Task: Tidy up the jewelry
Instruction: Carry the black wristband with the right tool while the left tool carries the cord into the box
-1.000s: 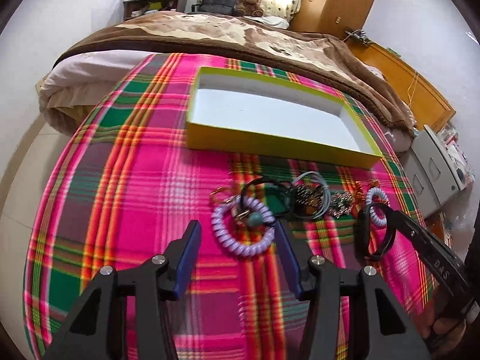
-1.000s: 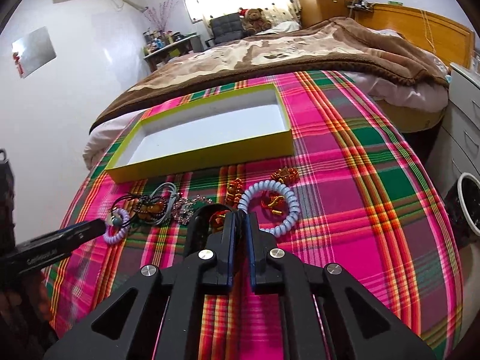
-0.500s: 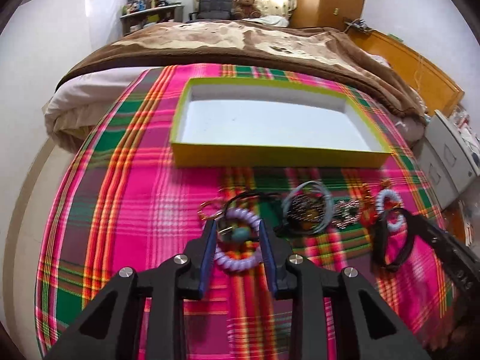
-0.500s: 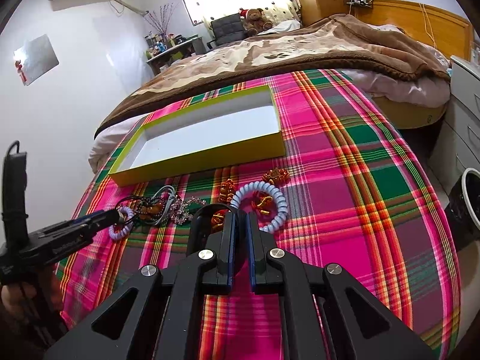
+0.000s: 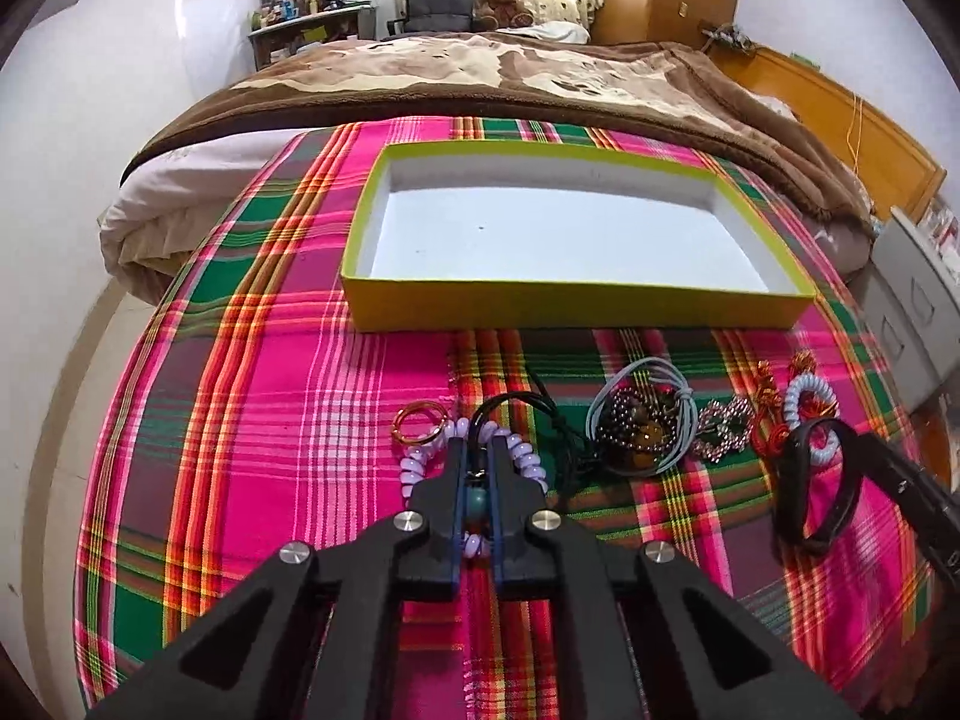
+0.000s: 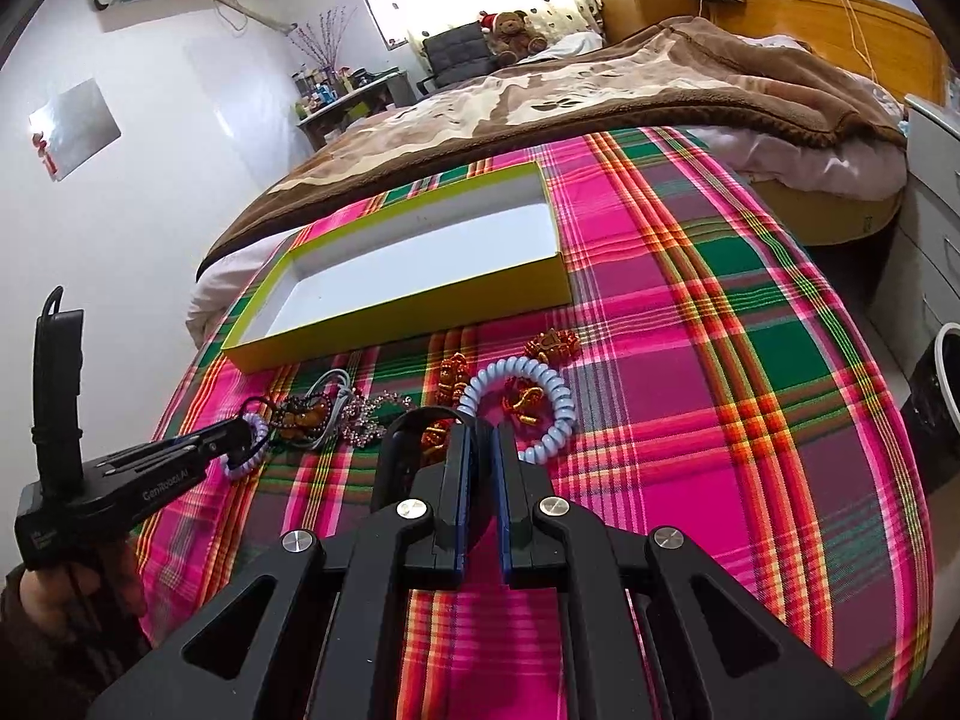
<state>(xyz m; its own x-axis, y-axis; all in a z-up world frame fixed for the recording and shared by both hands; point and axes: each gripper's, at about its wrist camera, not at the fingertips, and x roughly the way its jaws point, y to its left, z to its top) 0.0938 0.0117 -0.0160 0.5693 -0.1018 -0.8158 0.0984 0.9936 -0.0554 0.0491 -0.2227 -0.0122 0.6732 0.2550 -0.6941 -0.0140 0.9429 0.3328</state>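
Note:
My left gripper [image 5: 477, 456] is shut on a black cord necklace with a teal bead [image 5: 478, 501], over a purple coil bracelet [image 5: 528, 456] on the plaid cloth. My right gripper [image 6: 483, 438] is shut on a black bangle [image 6: 399, 450] and holds it by the jewelry pile; the bangle also shows in the left wrist view [image 5: 810, 492]. A pale blue coil bracelet [image 6: 555, 414], red-gold pieces [image 6: 549, 348] and a beaded tangle [image 5: 642, 426] lie beside it. An empty yellow-rimmed box [image 5: 570, 303] sits behind.
A copper ring [image 5: 420, 423] lies left of the purple coil. The plaid cloth covers a round table [image 5: 252, 396]. A bed with a brown blanket [image 5: 480, 78] stands behind; drawers [image 5: 918, 306] are to the right.
My left gripper has moved forward over the purple coil and closed from wide open onto the cord with the teal bead. My right gripper stays shut on the black bangle.

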